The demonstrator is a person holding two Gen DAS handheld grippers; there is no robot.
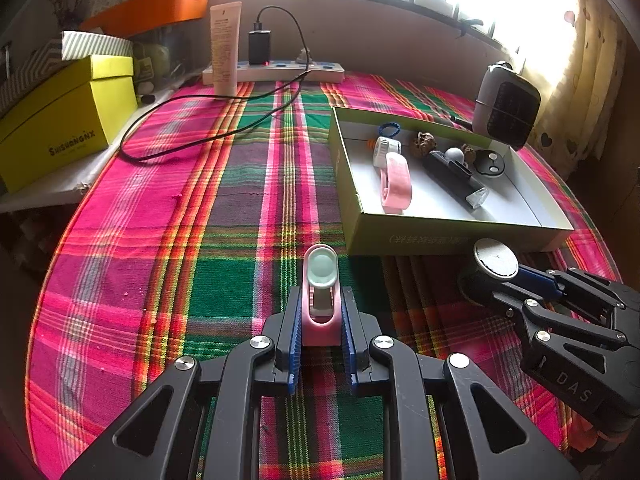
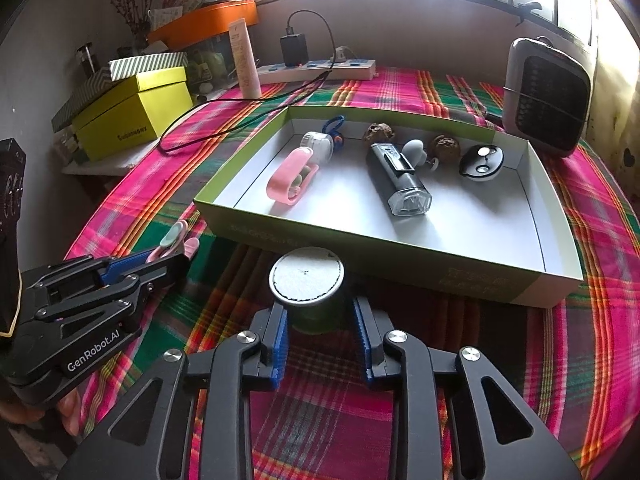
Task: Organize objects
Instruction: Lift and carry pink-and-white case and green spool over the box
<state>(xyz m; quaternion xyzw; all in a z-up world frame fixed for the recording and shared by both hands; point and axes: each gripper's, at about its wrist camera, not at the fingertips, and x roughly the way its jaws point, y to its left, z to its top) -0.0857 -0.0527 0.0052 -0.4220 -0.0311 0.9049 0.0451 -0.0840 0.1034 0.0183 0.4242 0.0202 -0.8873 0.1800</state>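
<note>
The shallow green-sided tray (image 2: pixel 280 236) holds a pink clip (image 2: pixel 290 178), a white cap (image 2: pixel 318 145), a blue ring (image 2: pixel 334 123), two walnuts (image 2: pixel 379 133), a black lighter (image 2: pixel 400 178) and a round black-and-white case (image 2: pixel 480 162). At the tray's 6 o'clock, the right claw (image 2: pixel 320 320) is clamped on a dark canister (image 2: pixel 307 280) standing on the plaid-covered bench (image 2: pixel 480 360). At 8 o'clock, the left claw (image 1: pixel 320 324) grips a pink roller (image 1: pixel 320 280). A heater (image 2: pixel 546 96) sits at 1 o'clock, beneath a bright window.
</note>
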